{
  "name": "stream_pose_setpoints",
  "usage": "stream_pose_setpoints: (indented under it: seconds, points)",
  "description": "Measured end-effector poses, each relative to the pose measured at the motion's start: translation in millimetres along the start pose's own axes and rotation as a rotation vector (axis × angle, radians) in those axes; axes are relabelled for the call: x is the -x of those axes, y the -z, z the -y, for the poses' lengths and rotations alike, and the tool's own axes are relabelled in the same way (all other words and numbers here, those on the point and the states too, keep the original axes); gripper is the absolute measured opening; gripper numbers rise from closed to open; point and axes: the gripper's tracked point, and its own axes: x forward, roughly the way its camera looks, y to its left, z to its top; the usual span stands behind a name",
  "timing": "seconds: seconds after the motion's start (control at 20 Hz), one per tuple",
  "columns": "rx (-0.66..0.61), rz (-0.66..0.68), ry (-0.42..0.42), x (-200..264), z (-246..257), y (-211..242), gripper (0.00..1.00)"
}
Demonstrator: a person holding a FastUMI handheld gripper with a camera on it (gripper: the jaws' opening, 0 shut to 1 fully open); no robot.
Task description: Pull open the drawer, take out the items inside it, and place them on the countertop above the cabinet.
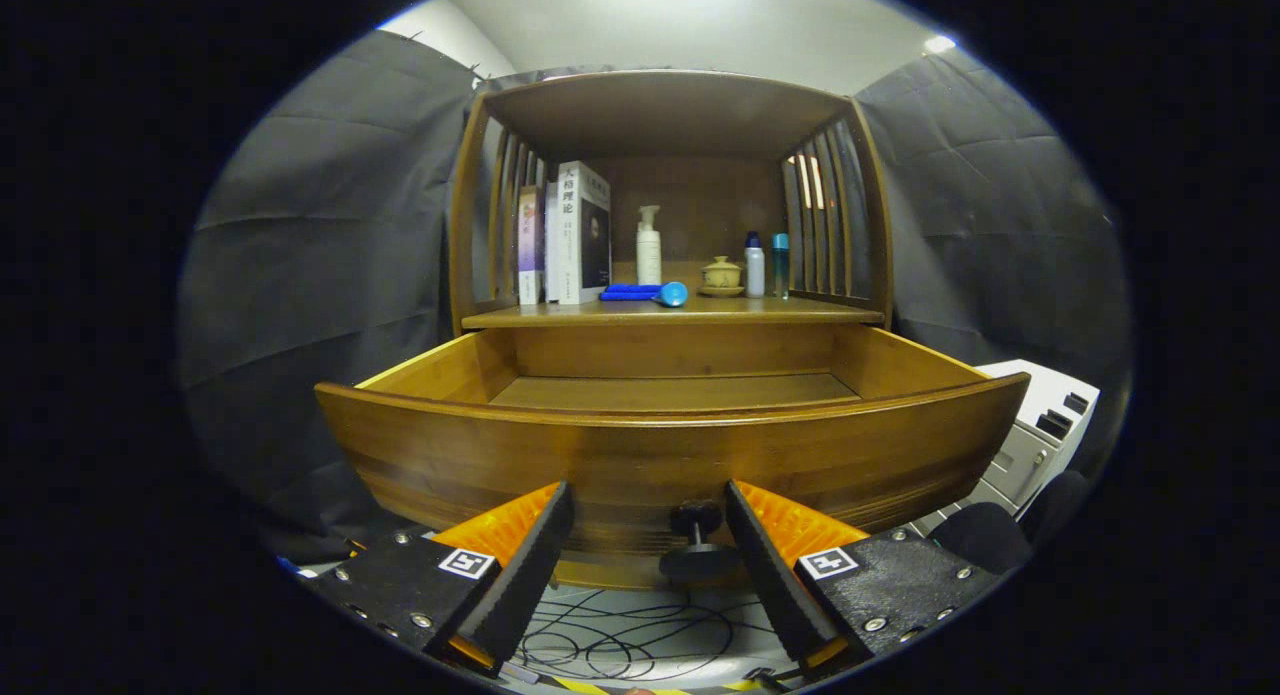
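The tool [650,535] stands wide open with nothing between its fingers. The small dark round knob [697,540] of the drawer sits in the gap, nearer the right finger, and neither finger touches it. Beneath lie loose black cables [620,640] on a pale floor.

The drawer [670,455] is pulled well out just ahead of the fingers: smooth, glossy bamboo-toned wood with a curved front panel. What I can see of its floor is bare.

Above it, the table [670,313] of the wooden cabinet carries a row of things under a flat top with slatted sides: upright books [570,235] at the left, a blue handled item [645,294] lying flat, a white pump bottle [649,245], a small lidded ceramic cup [721,275] on a saucer, and two slim bottles [766,265] with blue caps.

To the right stands a white metal filing cabinet [1040,430].
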Motion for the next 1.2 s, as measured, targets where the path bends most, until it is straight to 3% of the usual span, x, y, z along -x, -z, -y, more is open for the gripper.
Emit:
stream_pose_setpoints:
  seconds: [0.35,0.85,1.2]
  points:
    - [0.002,-0.004,0.024,-2.7,5.7,-1.9,0.95]
    - [-0.038,-0.003,-0.028,-22.7,13.8,-5.4,0.95]
    - [-0.038,-0.007,-0.021,-40.6,12.3,-11.2,0.95]
